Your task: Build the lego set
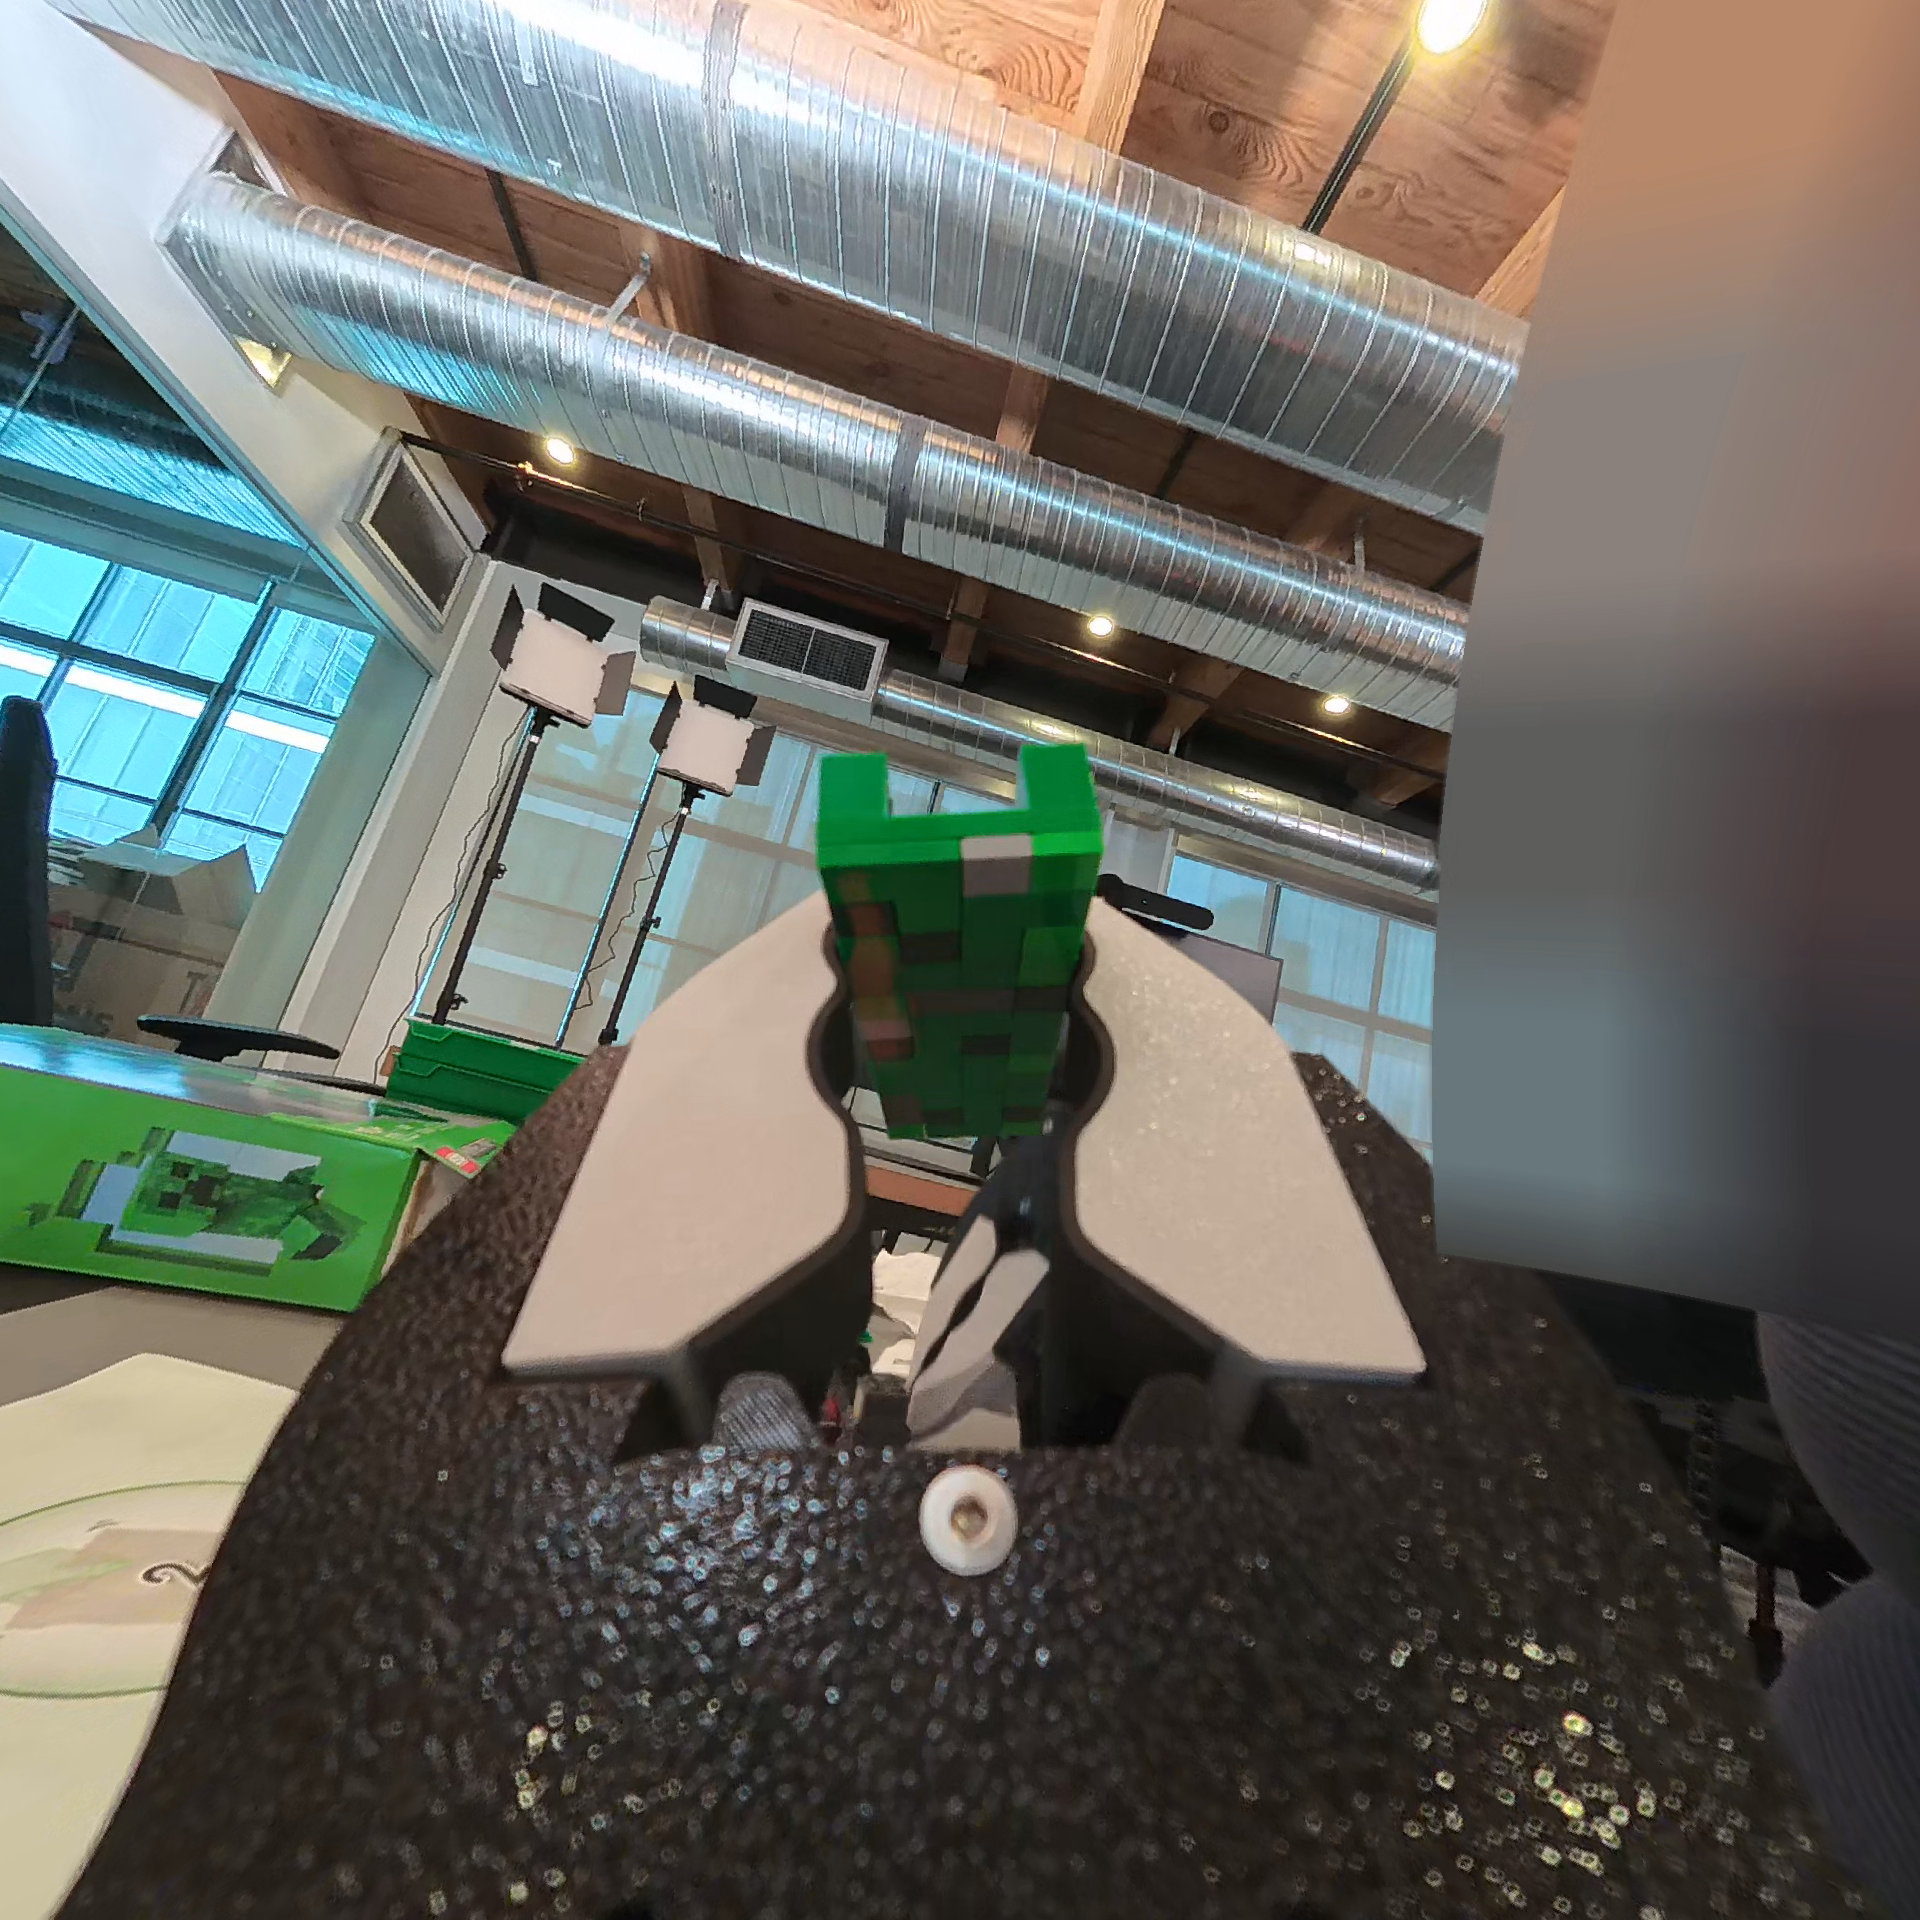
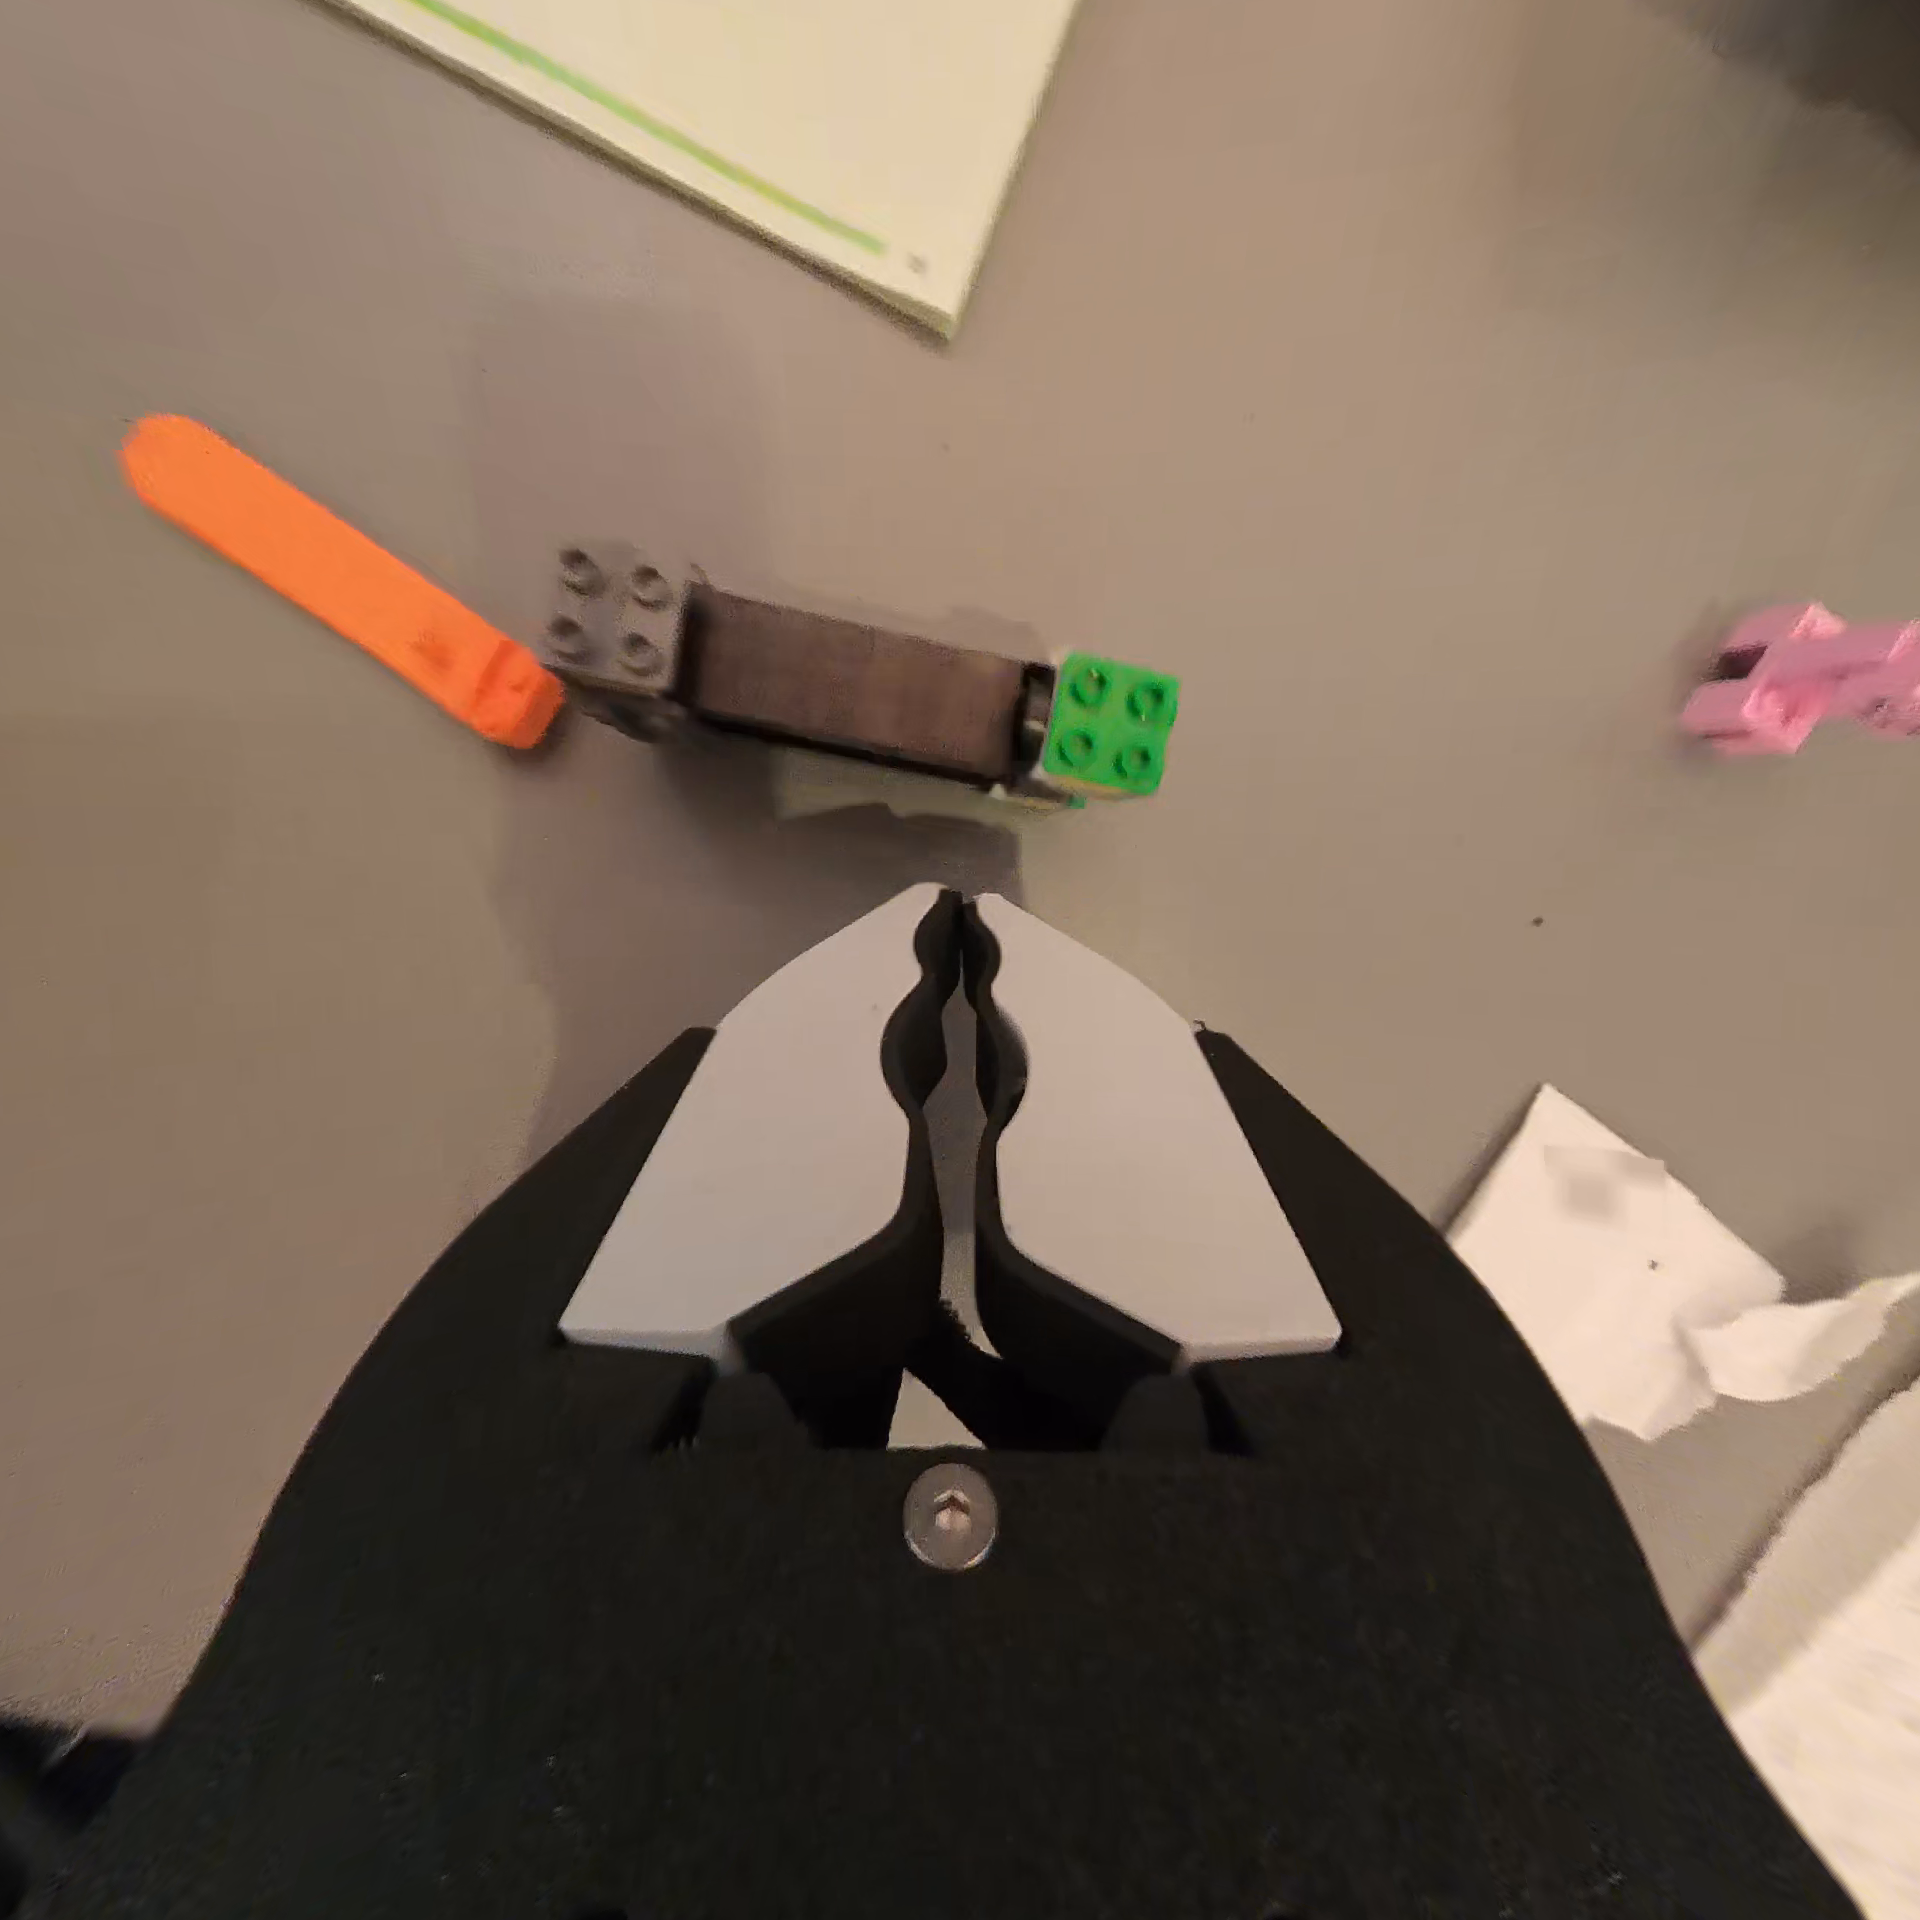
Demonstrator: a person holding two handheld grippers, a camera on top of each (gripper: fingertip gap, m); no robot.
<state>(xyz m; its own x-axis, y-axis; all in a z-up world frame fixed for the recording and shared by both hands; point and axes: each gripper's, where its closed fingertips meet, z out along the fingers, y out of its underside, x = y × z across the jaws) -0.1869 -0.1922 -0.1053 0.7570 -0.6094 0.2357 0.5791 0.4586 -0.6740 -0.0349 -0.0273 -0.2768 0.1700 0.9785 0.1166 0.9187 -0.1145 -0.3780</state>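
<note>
My left gripper (image 1: 956, 956) is shut on a tall green pixel-patterned lego build (image 1: 961, 935) and holds it up toward the ceiling; two prongs stick out at its top. My right gripper (image 2: 958, 902) is shut and empty, pointing down at the grey table. Just beyond its tips lies a lego piece (image 2: 862, 691) with a dark brown middle, a grey studded block at its left end and a green studded block (image 2: 1112, 727) at its right end. An orange brick separator (image 2: 332, 577) lies left of it, touching the grey end.
A green lego box (image 1: 208, 1205) lies on the table at left. The instruction booklet (image 2: 790, 135) lies at the far side. A pink lego piece (image 2: 1797, 686) sits at the right edge. White paper bags (image 2: 1621, 1299) lie at lower right. A blurred patch covers the left view's right side. About 30 cm separates my left fingertips from my right. From the right gripper's tips to the pink lego piece (image 2: 1797, 686) is close to 15 cm.
</note>
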